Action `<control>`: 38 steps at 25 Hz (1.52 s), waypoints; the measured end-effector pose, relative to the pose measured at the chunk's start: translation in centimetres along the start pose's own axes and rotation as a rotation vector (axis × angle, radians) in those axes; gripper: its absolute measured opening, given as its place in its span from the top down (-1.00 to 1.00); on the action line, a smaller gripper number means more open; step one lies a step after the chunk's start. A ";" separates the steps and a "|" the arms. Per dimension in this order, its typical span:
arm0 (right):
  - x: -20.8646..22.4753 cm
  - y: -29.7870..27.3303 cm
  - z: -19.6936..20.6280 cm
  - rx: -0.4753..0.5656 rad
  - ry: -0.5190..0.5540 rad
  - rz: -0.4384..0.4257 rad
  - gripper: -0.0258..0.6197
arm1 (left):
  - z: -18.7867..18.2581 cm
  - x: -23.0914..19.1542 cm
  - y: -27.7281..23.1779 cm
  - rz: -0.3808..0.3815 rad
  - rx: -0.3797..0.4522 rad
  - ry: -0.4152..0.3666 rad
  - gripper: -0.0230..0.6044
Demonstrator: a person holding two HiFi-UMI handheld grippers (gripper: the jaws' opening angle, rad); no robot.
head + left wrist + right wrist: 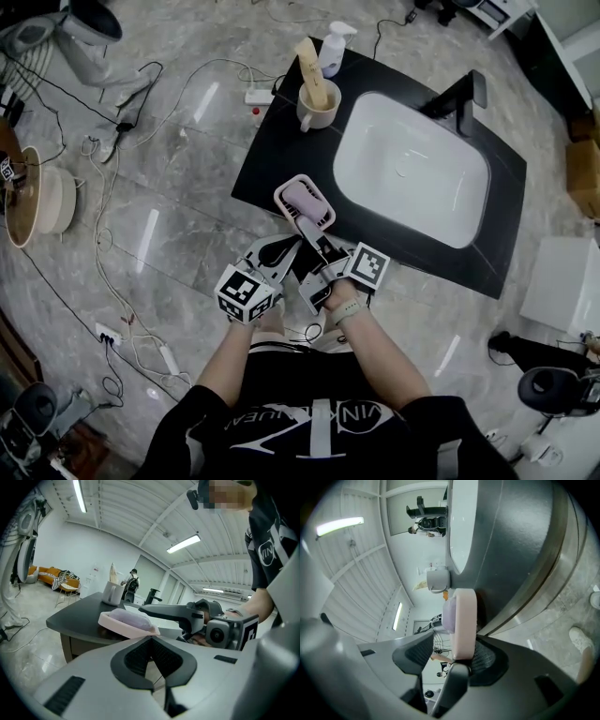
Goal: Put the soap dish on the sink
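My right gripper (450,660) stands open, its ribbed black pads either side of the soap dish (465,620) with a gap showing on one side. My left gripper (151,641) has its jaws together on nothing, just beside the right one at lower centre of the head view. The dish is pale pink, oblong with rounded corners, and carries a lilac bar of soap (302,197). It lies on the matte black counter (281,150), at the counter's lower-left corner. A glossy white rectangular basin (412,169) lies to the dish's right, with a black faucet (459,101) behind it. A cream mug (317,108) and a white pump bottle (335,47) stand toward the top. Cables (112,234) trail over the grey marbled floor at left.
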State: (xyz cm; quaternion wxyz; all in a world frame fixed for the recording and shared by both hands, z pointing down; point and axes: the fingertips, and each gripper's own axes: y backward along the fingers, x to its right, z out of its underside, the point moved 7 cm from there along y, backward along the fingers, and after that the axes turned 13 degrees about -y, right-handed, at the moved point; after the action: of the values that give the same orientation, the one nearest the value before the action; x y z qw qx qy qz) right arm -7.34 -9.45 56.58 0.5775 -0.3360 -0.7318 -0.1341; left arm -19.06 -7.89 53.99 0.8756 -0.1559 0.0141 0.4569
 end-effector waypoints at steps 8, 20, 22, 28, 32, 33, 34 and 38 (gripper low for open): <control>-0.5 -0.3 0.0 -0.059 -0.024 -0.056 0.07 | -0.6 0.4 -0.6 0.102 -0.047 -0.060 0.88; -0.4 -0.4 -0.3 -0.106 0.026 -0.031 0.02 | -0.9 -0.6 -2.0 0.035 -0.039 0.035 0.88; -0.4 -0.4 -0.3 -0.114 0.022 -0.039 0.01 | -0.8 -0.7 -2.2 0.028 -0.036 0.048 0.88; -0.4 -0.2 -0.4 -0.120 0.006 -0.047 0.01 | -0.8 -1.0 -2.5 0.006 -0.025 0.076 0.88; -0.1 0.3 -0.4 -0.112 -0.014 -0.038 0.01 | -0.7 -1.9 -2.6 -0.045 -0.009 0.128 0.88; 0.1 0.5 -0.4 -0.109 -0.017 -0.036 0.01 | -0.8 -2.0 -2.6 -0.046 -0.005 0.136 0.88; 0.2 0.7 -0.5 -0.105 -0.018 -0.032 0.01 | -0.8 -2.1 -2.6 -0.045 -0.004 0.137 0.88; 0.5 1.3 -0.8 -0.106 -0.004 -0.029 0.01 | -0.6 -2.3 -2.3 -0.062 0.005 0.146 0.88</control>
State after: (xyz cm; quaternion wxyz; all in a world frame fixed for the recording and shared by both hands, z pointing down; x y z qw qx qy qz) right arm -5.97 -8.79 56.98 0.5555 -0.3559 -0.7295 -0.1805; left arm -18.48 -11.17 54.36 0.8865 -0.1871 0.0742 0.4168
